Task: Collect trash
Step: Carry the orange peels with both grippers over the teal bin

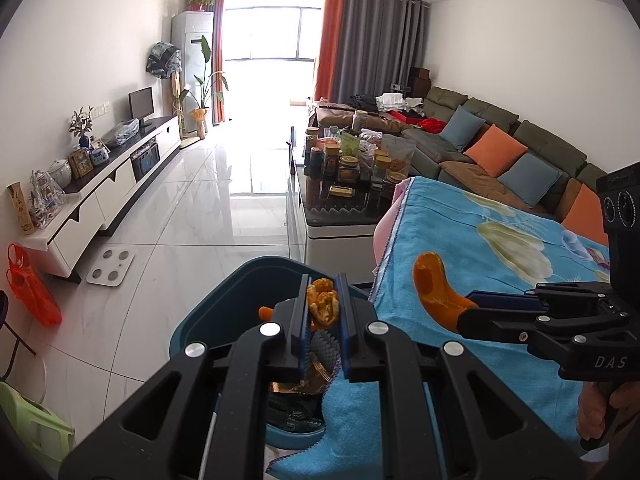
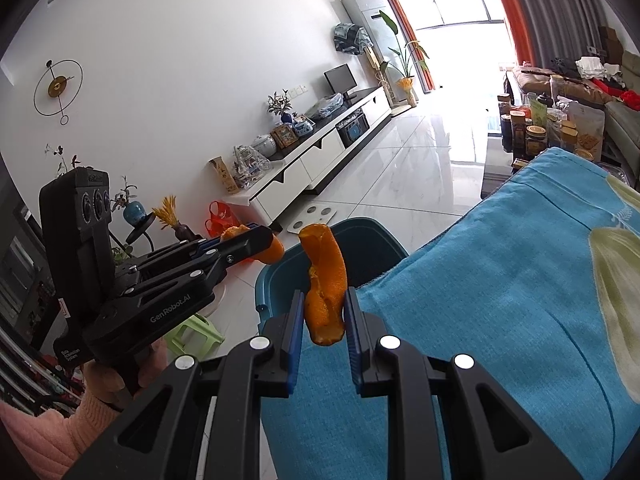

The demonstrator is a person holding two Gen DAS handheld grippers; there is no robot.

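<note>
Both tongs (image 1: 323, 308) (image 2: 323, 320) nearly closed on orange peel (image 2: 325, 280).

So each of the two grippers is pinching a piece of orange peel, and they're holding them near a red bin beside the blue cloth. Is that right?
Nearly. The bin is dark teal, not red, as the right wrist view shows. The rest holds: the left gripper pinches a crumpled orange peel, the right gripper pinches a longer peel strip, and both are near the bin beside the blue cloth.
</note>
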